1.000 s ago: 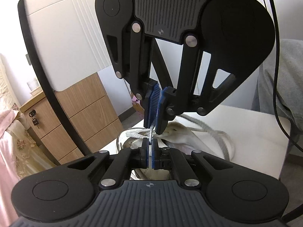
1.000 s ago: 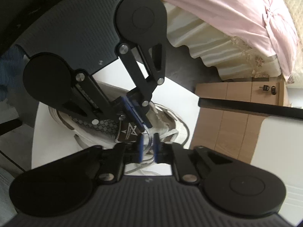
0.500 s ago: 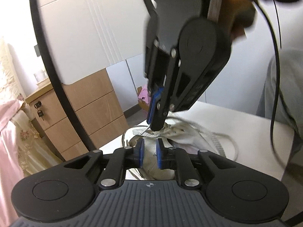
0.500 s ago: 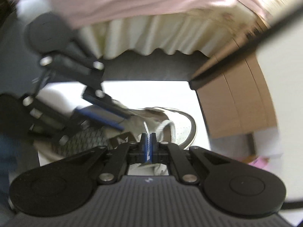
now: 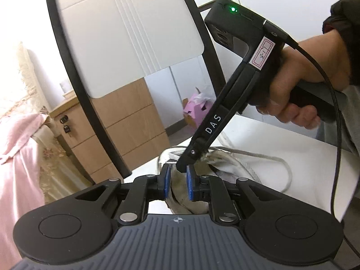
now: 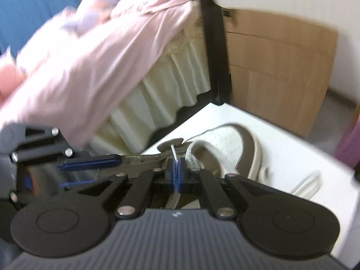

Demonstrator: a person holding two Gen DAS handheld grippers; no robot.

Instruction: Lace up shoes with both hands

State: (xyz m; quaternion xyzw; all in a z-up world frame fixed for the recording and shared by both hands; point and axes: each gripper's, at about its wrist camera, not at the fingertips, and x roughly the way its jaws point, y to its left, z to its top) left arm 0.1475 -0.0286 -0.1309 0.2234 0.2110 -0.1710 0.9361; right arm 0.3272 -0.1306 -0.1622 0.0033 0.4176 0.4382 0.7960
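A beige and brown shoe lies on the white table, its toe pointing away. My right gripper is shut on the grey shoelace just below its clear tip, which sticks up above the pads. In the left wrist view a hand holds the right gripper edge-on, its tip over the shoe. My left gripper sits just behind that tip, its jaws opening. The blue pads press on nothing and only the shoe's upper shows through the gap. The left gripper also appears at the left.
A loose loop of lace trails over the table to the right of the shoe. Beyond the table edge stand a wooden drawer cabinet, a black curved bar, a bed with a pink cover and a pink box on the floor.
My left gripper has let go of the lace tip, opened and drawn back. The right gripper has closed on the lace, rolled from above to edge-on and swung right.
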